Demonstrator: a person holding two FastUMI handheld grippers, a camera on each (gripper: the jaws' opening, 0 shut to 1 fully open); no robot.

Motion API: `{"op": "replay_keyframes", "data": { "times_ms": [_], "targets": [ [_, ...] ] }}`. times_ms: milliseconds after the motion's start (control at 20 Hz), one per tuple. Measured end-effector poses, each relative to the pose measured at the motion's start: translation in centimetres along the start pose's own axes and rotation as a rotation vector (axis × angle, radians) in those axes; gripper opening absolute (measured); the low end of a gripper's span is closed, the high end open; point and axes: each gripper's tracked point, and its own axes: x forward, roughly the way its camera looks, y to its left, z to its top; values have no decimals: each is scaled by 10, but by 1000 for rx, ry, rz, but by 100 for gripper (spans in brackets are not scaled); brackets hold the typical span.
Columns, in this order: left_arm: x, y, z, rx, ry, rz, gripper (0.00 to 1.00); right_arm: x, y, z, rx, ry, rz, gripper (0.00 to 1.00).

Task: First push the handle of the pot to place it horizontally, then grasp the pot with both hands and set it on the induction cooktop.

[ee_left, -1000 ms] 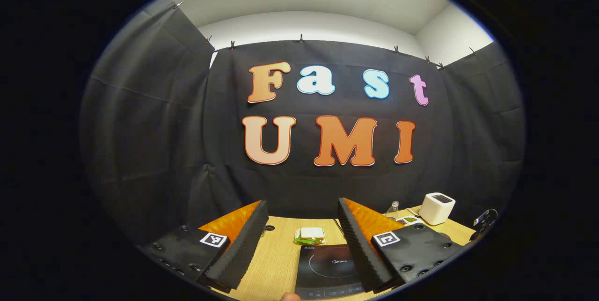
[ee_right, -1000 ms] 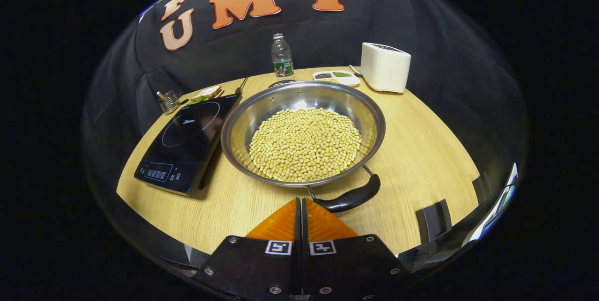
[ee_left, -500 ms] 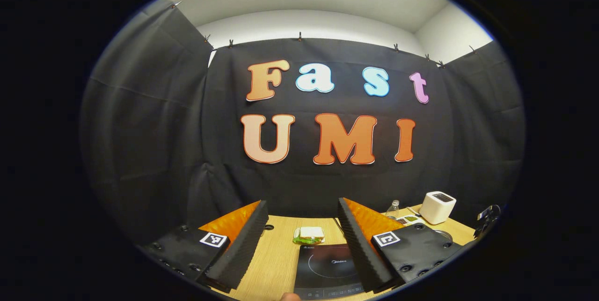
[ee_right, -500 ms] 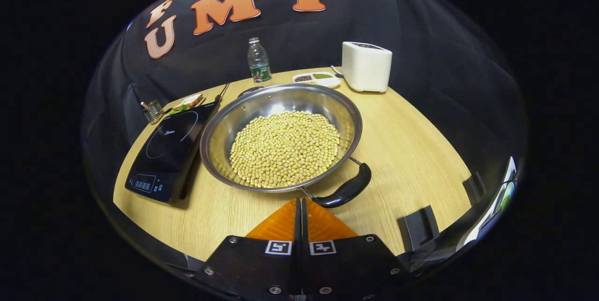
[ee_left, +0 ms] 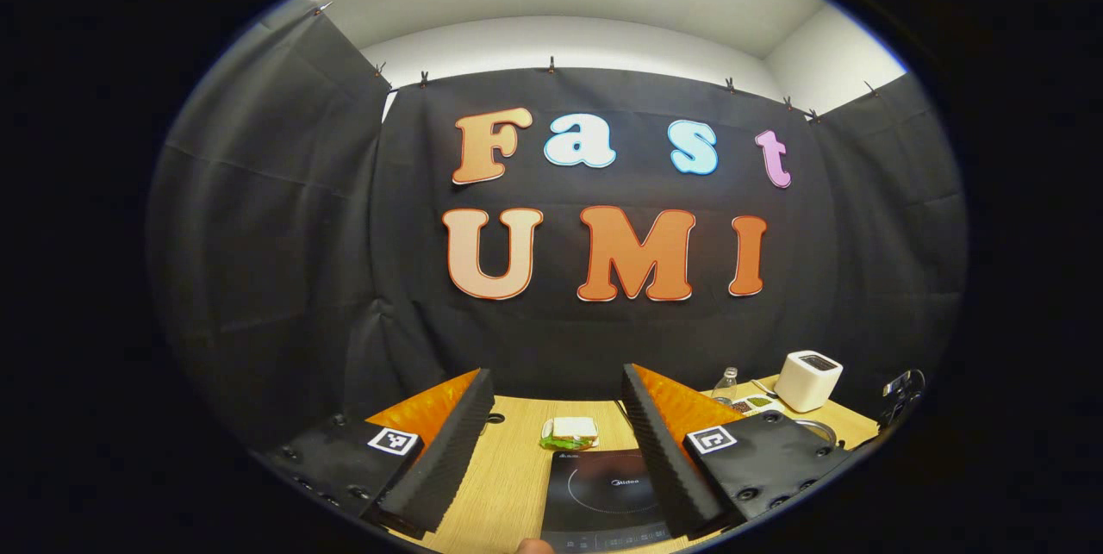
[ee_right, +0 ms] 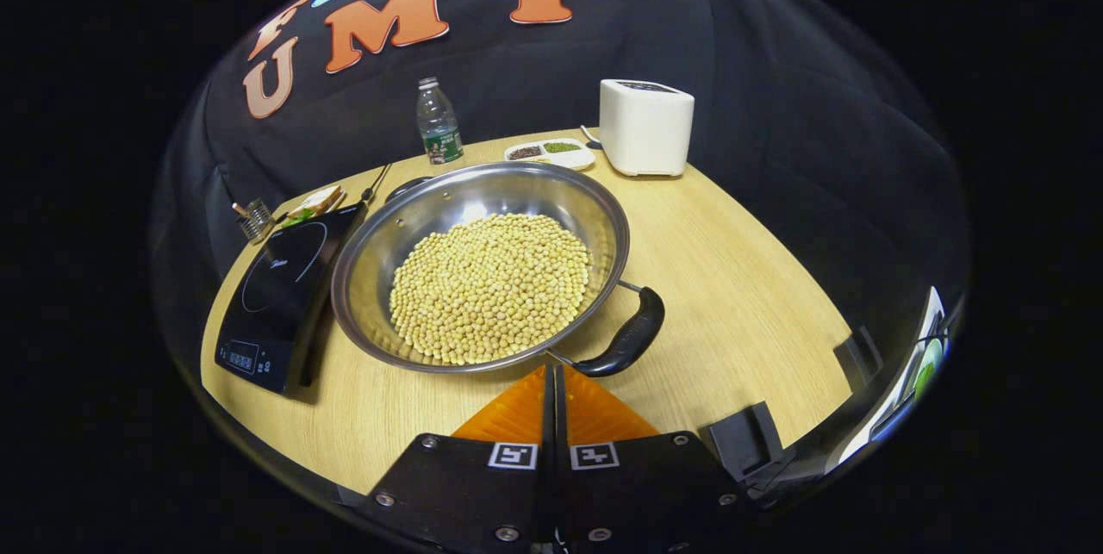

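Observation:
In the right gripper view a steel pot (ee_right: 379, 231) full of yellow beans sits mid-table, its black near handle (ee_right: 627, 339) at the rim's near right and a second handle (ee_right: 405, 187) at the far rim. My right gripper (ee_right: 551, 371) is shut with nothing in it; its tips stand just left of the near handle, at the pot's near rim. Left of the pot lies the black induction cooktop (ee_right: 274, 287). In the left gripper view my left gripper (ee_left: 556, 399) is open and raised over the table, with the cooktop (ee_left: 603, 494) low between its fingers.
At the table's back stand a water bottle (ee_right: 438, 123), a white toaster (ee_right: 646, 127) and a small divided dish (ee_right: 550, 153). A sandwich (ee_right: 314, 202) and a metal holder (ee_right: 255, 220) lie behind the cooktop. Bare wooden table (ee_right: 750, 295) stretches right of the pot.
In the right gripper view the scene has slid left and the pot's near handle has swung from the rim's front round to its right. The left gripper has hardly moved.

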Motion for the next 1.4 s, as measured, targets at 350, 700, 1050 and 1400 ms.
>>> {"op": "replay_keyframes", "data": {
  "times_ms": [350,700,1050,1400],
  "targets": [
    [7,-3,-3,7,9,-6,98,9,-15,14,16,-5,-35,0],
    [3,-8,0,18,-1,-15,98,24,-28,29,67,-9,-47,0],
    [3,-2,-2,-4,-1,-4,99,45,-42,49,102,-20,-54,0],
    [-2,2,-7,-19,12,0,98,69,-51,70,148,-21,-15,0]
  ]
}}
